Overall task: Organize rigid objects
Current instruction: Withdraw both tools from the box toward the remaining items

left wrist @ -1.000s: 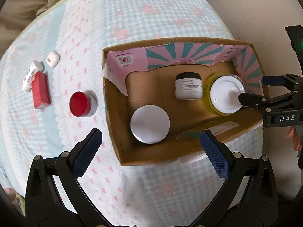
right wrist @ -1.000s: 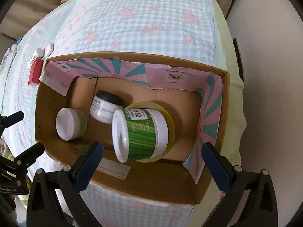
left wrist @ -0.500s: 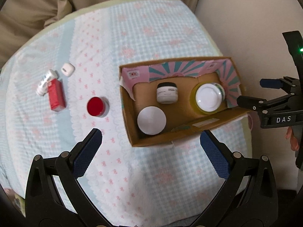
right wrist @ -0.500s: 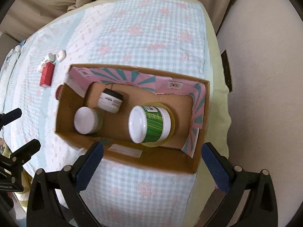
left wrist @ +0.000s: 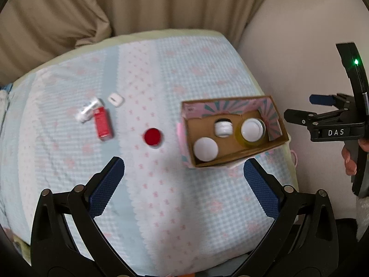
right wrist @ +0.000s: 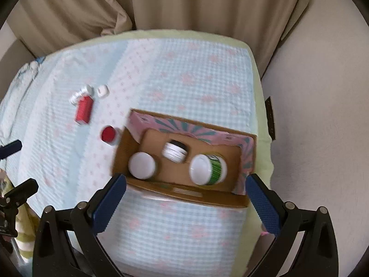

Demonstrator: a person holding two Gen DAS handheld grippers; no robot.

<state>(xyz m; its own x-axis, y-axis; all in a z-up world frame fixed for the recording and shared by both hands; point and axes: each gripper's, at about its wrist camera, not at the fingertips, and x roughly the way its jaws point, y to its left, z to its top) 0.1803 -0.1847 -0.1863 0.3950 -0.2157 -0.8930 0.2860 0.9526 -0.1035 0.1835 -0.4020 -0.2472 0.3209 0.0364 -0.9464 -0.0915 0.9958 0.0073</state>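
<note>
A cardboard box (left wrist: 239,157) (right wrist: 191,190) with a pink and teal lining stands at the right side of the bed. It holds a white-lidded jar (left wrist: 205,149) (right wrist: 141,165), a black-capped jar (left wrist: 223,127) (right wrist: 174,151) and a green jar with a white lid (left wrist: 252,129) (right wrist: 207,169). A red-lidded jar (left wrist: 152,136) (right wrist: 108,134), a red carton (left wrist: 103,124) (right wrist: 84,110), a white tube (left wrist: 88,110) (right wrist: 80,93) and a small white case (left wrist: 116,98) (right wrist: 102,90) lie to its left. My left gripper (left wrist: 183,182) and right gripper (right wrist: 185,195) are open, empty and high above the bed.
The bed has a light blue and pink patterned cover (left wrist: 161,73). Beige curtains (left wrist: 115,7) hang behind it. A pale floor (right wrist: 322,115) lies to the right of the bed. The right gripper shows at the right edge of the left wrist view (left wrist: 299,108).
Both grippers have pulled back and up from the box, so the box and the items look smaller. The curtains have come into view. Both grippers stay open.
</note>
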